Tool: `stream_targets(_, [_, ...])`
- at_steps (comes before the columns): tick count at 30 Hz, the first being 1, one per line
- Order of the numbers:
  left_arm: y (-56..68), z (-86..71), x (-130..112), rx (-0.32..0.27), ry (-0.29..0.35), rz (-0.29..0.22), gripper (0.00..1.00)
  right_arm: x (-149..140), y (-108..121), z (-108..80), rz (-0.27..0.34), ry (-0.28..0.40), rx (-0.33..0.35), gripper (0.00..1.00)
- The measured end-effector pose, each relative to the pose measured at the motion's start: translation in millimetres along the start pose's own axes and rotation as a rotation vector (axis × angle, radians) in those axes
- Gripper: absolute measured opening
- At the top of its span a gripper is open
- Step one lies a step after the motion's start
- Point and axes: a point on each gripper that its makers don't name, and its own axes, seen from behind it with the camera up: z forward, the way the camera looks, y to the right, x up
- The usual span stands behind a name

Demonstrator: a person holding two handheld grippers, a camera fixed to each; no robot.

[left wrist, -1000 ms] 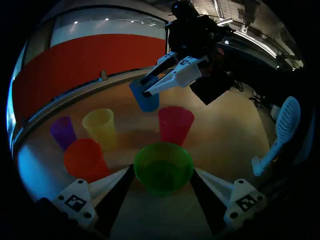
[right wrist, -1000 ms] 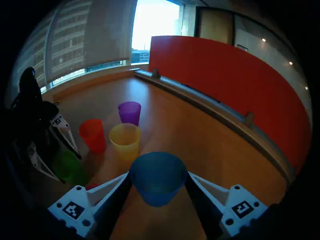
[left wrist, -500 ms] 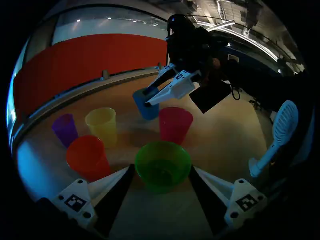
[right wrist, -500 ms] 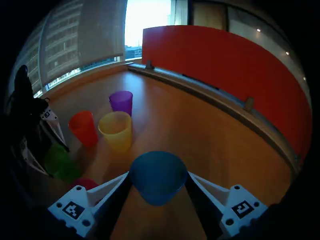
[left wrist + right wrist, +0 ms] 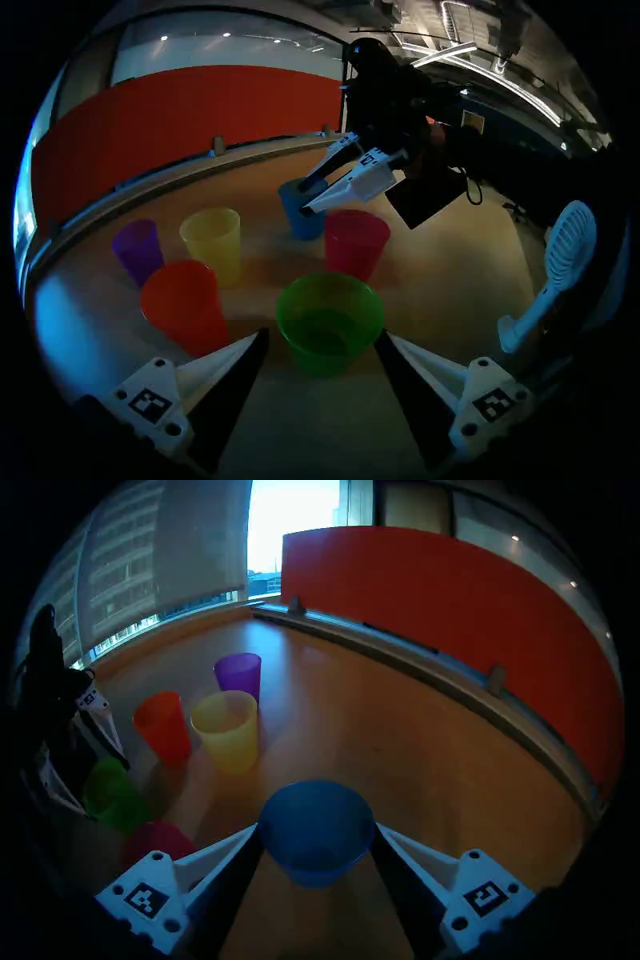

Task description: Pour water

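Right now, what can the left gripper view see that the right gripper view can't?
Left gripper view: a white plastic handheld fan and ceiling strip lights. Right gripper view: a bright window with slatted blinds. Both: the green plastic cup in the left gripper, the blue plastic cup in the right gripper, an orange cup, a yellow cup, a purple cup, a pink cup, and the red wall panel.

White fan (image 5: 570, 240) standing upright; red partition (image 5: 480, 616) behind; bright window (image 5: 296, 512).
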Motion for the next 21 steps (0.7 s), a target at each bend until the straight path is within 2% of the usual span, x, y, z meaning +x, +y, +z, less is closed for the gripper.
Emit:
stream_targets(15, [4.1,-6.3,-2.7,0.007,0.004,-0.002,0.98,-17.2,-3.0,-4.6,0.021,-0.019,0.012,0.93])
stream_targets(21, [1.1,-13.4,0.1,0.024,0.016,-0.014,0.98,-15.2,-3.8,-12.5,0.031,-0.005,0.015,0.94])
